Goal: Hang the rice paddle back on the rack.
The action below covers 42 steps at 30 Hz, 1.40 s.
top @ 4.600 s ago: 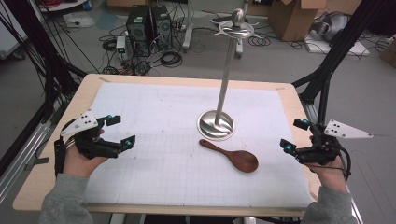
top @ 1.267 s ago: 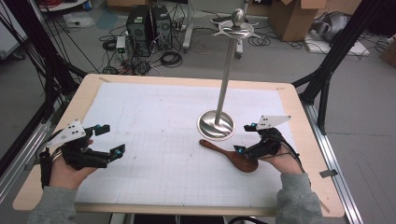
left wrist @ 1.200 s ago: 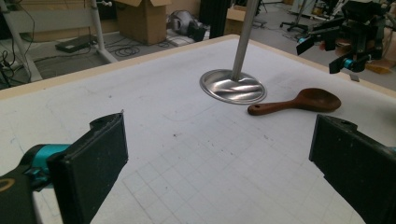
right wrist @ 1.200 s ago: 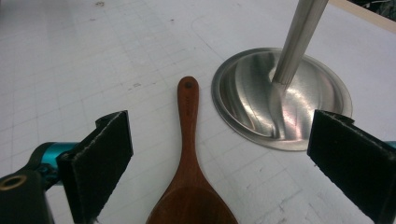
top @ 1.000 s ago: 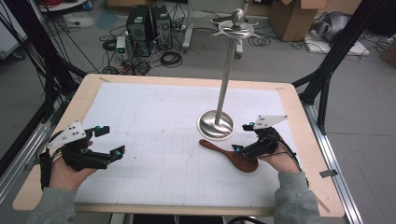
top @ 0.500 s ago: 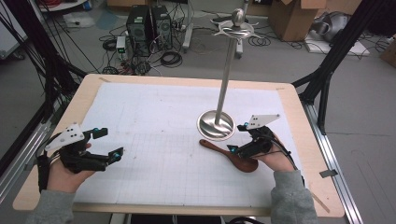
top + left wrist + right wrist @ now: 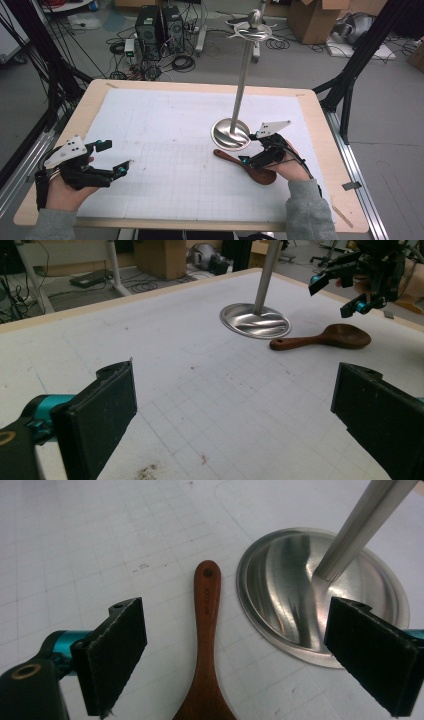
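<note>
A dark wooden spoon (image 7: 247, 165) lies flat on the white gridded mat, just in front of the round steel base (image 7: 231, 134) of a tall hook stand. My right gripper (image 7: 249, 148) hovers over the spoon's handle (image 7: 206, 605), open. Its jaws stand wide on either side of the handle, and the pads are clear of it. One jaw reaches over the base's rim (image 7: 320, 605). My left gripper (image 7: 114, 157) is open with nothing in it near the table's front left. The left gripper view looks across the mat to the spoon (image 7: 325, 337) and the right gripper (image 7: 350, 292).
The stand's steel pole (image 7: 242, 85) rises from the base to a ring of hooks (image 7: 254, 30) at the top. The wooden table edge (image 7: 320, 125) frames the mat. Computers, cables and cardboard boxes are on the floor beyond.
My right gripper came in from the table's right edge to above the spoon and has edged slightly left in the last second. The left hand shifted a little toward the front left.
</note>
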Available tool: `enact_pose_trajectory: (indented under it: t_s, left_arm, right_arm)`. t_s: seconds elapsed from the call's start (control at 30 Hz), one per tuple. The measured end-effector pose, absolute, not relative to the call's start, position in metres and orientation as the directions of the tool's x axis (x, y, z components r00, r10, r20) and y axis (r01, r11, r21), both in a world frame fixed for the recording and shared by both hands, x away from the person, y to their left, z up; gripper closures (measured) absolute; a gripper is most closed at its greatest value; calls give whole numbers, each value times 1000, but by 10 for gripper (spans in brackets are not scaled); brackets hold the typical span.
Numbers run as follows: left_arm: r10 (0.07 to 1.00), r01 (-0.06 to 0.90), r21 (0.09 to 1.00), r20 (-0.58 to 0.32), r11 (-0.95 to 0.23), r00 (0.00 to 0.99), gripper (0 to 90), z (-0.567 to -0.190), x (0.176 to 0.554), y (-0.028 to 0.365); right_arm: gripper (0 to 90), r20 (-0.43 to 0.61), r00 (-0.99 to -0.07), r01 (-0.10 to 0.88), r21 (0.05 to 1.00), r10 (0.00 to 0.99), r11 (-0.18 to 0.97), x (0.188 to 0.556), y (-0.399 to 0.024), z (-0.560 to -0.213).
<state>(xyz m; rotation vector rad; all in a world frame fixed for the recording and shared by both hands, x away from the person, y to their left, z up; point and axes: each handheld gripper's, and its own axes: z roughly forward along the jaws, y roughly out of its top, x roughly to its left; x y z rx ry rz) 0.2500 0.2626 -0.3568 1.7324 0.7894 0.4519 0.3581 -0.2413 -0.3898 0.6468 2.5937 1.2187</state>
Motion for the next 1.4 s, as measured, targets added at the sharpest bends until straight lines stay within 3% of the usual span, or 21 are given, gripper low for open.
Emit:
enact_pose_trajectory:
  t_s: [0.1,0.97,1.4]
  left_arm:
    - [704,281,947,-91,-159,704,49,-357,250,262]
    - [722,295,942,-91,-162,686,49,-361,241,269]
    - [726,297,940,-87,-167,682,49,-361,238,270]
  right_arm:
    - [137,3,-886,309,750,464,584,360,-240,-392]
    - [189,5,-898,341,642,440,687,372,-222,-410]
    - [311,5,-909,344,575,417,742,372,-213,-415]
